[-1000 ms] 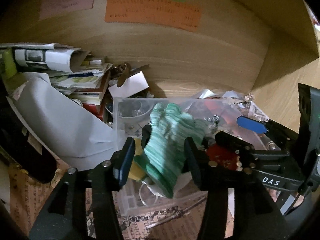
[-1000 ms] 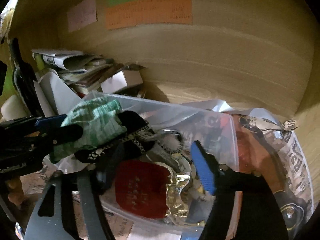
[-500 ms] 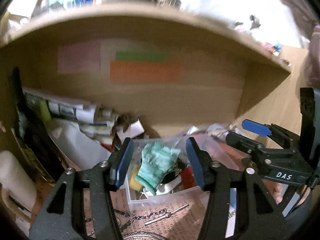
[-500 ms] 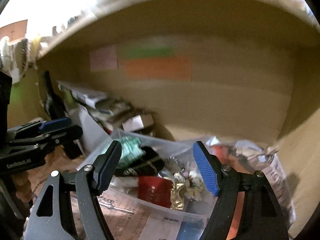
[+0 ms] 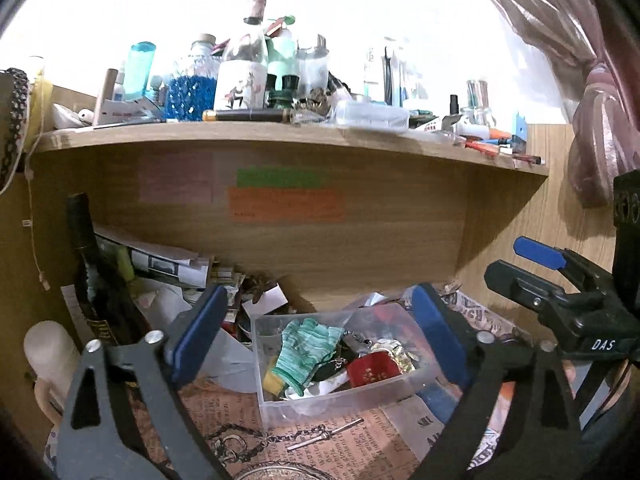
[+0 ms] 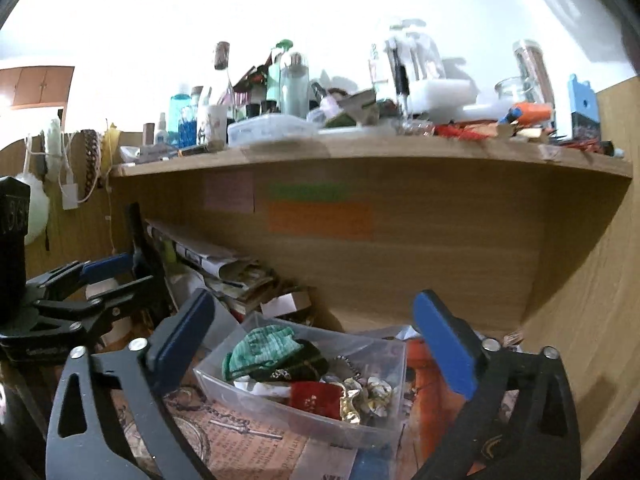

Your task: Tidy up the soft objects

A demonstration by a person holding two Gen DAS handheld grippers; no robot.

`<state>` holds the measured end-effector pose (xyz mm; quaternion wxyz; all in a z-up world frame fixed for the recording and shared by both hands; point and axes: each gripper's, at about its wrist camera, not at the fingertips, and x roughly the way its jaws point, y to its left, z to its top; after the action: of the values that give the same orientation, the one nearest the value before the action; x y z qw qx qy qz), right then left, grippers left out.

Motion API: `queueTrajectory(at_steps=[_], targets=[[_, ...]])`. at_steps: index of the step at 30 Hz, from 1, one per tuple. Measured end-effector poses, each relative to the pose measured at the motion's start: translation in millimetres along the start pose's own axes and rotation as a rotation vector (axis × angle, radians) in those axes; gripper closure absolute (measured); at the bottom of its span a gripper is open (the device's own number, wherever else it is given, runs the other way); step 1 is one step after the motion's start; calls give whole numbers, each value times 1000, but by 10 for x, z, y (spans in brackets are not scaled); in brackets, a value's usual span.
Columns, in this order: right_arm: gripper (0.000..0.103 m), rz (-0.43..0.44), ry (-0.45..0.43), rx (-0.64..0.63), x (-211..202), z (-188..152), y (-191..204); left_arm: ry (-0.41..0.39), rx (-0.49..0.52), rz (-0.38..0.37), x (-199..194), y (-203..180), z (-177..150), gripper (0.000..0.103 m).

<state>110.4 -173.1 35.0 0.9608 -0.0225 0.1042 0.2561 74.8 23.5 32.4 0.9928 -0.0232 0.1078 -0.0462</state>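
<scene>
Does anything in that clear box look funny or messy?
Yes. The green glove lies crumpled atop the heaped box, its yellow cuff against the near wall. A chain sprawls loose in front.

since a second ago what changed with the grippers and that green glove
Both hand-held grippers pulled back and up, away from the clear bin. The left hand-held gripper, which had its fingers around the green glove a second ago, now stands open and clear of it; the right hand-held gripper is open too. The glove stays in the bin on the other soft items, and the bin has not moved.
</scene>
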Motion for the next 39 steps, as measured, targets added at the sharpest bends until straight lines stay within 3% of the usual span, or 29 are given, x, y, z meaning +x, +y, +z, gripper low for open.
queueTrajectory(at_steps=[7, 39], targets=[[0, 0, -2, 13, -102, -29, 31, -8, 6, 12, -62, -55, -23, 1], [0, 3, -9, 32, -179, -61, 49, 0, 11, 31, -80, -109, -55, 0]])
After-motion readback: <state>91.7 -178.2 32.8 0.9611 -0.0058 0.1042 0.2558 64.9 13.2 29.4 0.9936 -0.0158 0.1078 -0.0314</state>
